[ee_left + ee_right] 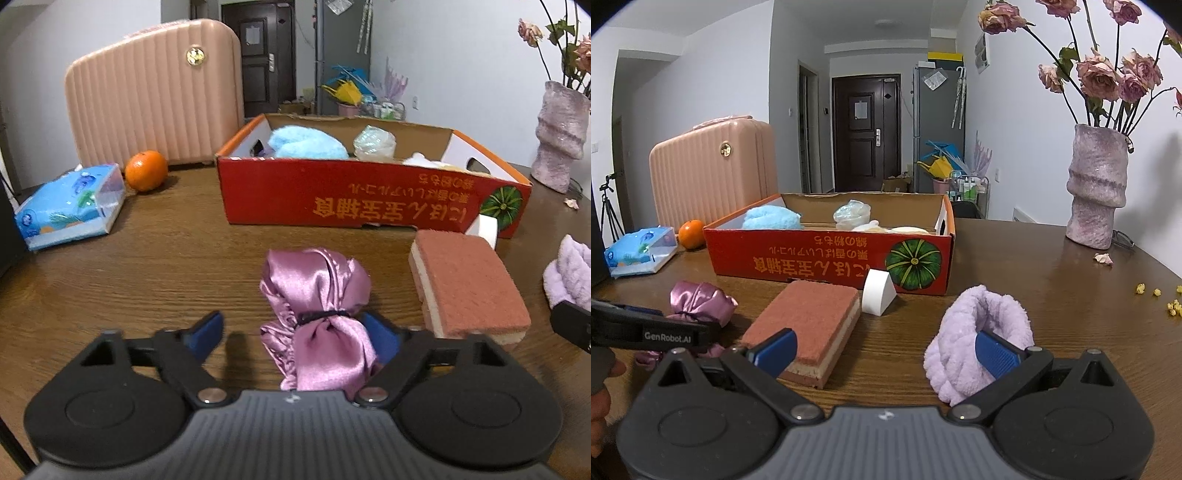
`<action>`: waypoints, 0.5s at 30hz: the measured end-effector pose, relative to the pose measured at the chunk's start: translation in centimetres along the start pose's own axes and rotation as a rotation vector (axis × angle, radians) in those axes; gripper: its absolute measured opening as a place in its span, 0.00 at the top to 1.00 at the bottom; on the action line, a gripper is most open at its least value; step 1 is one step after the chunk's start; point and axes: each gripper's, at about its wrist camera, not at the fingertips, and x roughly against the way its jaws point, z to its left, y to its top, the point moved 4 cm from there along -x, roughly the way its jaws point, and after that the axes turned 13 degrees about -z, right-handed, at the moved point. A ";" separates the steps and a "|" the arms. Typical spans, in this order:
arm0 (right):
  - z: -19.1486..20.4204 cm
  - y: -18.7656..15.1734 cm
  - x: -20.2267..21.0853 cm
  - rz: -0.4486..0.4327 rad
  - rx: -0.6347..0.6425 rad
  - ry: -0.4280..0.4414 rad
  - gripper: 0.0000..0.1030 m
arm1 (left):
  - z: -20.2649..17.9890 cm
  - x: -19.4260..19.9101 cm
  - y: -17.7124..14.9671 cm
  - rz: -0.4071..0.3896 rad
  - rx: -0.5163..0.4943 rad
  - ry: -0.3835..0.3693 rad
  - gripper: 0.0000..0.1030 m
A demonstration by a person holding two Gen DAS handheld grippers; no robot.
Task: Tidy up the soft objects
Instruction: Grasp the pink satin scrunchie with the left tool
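Left wrist view: left gripper (295, 332) jaws straddle satin bundle (314, 291), tilted down.

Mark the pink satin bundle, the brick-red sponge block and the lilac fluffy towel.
pink satin bundle (314, 284), left wrist view, on its upper shiny fold
brick-red sponge block (809, 317), right wrist view, on its top face
lilac fluffy towel (964, 328), right wrist view, on its rolled front

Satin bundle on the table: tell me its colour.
The satin bundle is shiny pink-mauve, tied with a black band; the left wrist view shows it best.
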 end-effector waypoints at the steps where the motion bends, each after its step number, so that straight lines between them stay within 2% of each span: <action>1: 0.0 0.0 0.0 -0.002 -0.001 0.001 0.00 | 0.0 0.0 -0.1 0.006 0.001 -0.009 0.28; 5: 0.0 0.0 0.0 -0.004 0.000 -0.002 0.00 | -0.1 -0.3 -0.3 0.027 -0.001 -0.017 0.38; 7: 0.0 0.0 0.0 -0.004 0.000 -0.002 0.00 | 0.0 -0.4 -0.3 0.030 0.002 -0.017 0.51; 10: 0.0 0.0 0.0 -0.005 0.001 -0.003 0.00 | 0.1 -0.4 -0.3 0.030 0.006 -0.029 0.60; 15: -0.2 0.2 0.1 -0.022 -0.008 0.003 0.00 | 0.1 0.1 -0.1 0.006 0.003 -0.038 0.63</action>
